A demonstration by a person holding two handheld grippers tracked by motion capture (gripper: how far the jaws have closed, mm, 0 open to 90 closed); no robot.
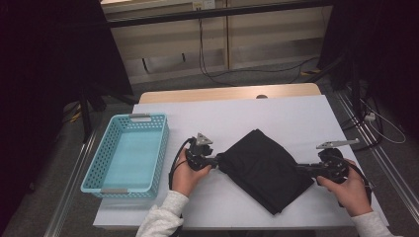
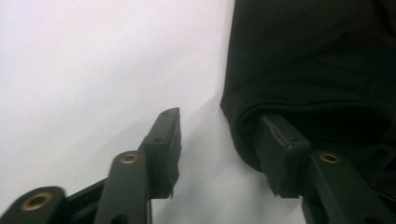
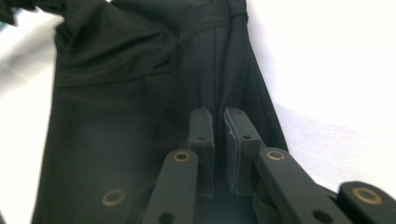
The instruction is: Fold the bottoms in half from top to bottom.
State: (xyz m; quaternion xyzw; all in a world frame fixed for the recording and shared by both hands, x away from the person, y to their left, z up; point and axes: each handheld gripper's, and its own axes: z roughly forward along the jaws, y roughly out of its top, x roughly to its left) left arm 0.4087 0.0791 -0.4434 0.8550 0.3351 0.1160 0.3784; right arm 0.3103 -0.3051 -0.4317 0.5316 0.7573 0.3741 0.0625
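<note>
Near the desk's left edge sits a turquoise basket (image 1: pixel 127 154). The left gripper (image 1: pixel 216 161) stands released beside the folded black cloth (image 1: pixel 267 168) at mid-desk; the right gripper (image 1: pixel 302 170) is clenched on its right edge.

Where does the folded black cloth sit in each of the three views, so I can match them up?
High view: the folded black fabric cloth lies centre-right on the white table cover, between both claws.
Left gripper view: it occupies the upper right, its edge at the right-hand jaw.
Right gripper view: it spreads across the left and centre, ahead of the nearly closed jaws.
Shared landmark: the white table cover.
</note>
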